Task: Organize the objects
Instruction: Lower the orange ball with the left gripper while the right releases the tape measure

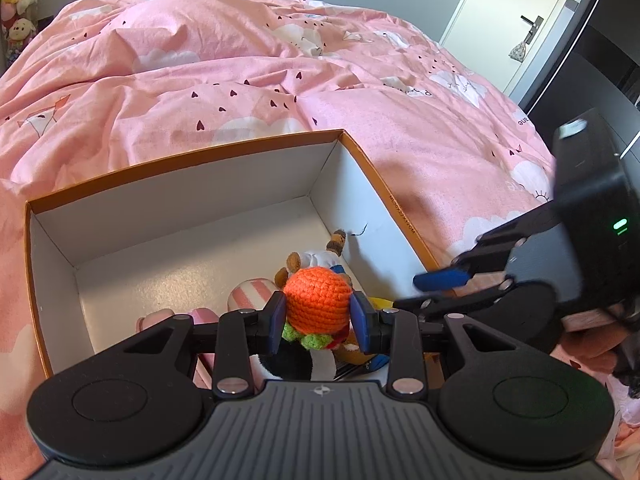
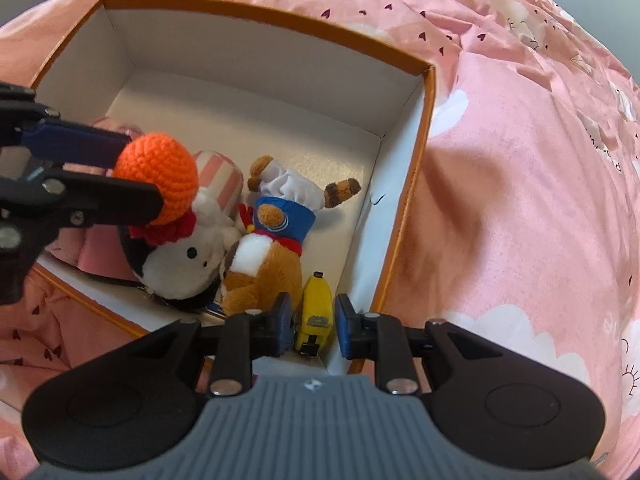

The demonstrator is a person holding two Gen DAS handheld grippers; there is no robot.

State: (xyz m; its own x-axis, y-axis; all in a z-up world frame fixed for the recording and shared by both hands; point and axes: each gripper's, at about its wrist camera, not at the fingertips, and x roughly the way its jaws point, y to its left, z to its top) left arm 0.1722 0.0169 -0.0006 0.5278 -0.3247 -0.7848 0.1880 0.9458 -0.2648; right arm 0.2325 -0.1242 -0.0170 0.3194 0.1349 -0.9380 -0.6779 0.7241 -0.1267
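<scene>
An orange crocheted ball (image 2: 158,178) with a green and red frill beneath it hangs above the box (image 2: 424,184), an open orange-rimmed carton with white walls. Inside, crowded toward the box's near right corner, lie a black-and-white plush (image 2: 180,268), a brown plush in a blue outfit (image 2: 276,224) lying upside down, a pink-striped plush (image 2: 222,178) and a yellow toy (image 2: 318,304) against the right wall.

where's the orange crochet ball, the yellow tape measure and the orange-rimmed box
orange crochet ball (image 1: 318,297), left wrist view, on its knitted dome between the blue pads
yellow tape measure (image 2: 316,306), right wrist view, on its yellow casing
orange-rimmed box (image 2: 256,12), right wrist view, on its far orange rim
</scene>
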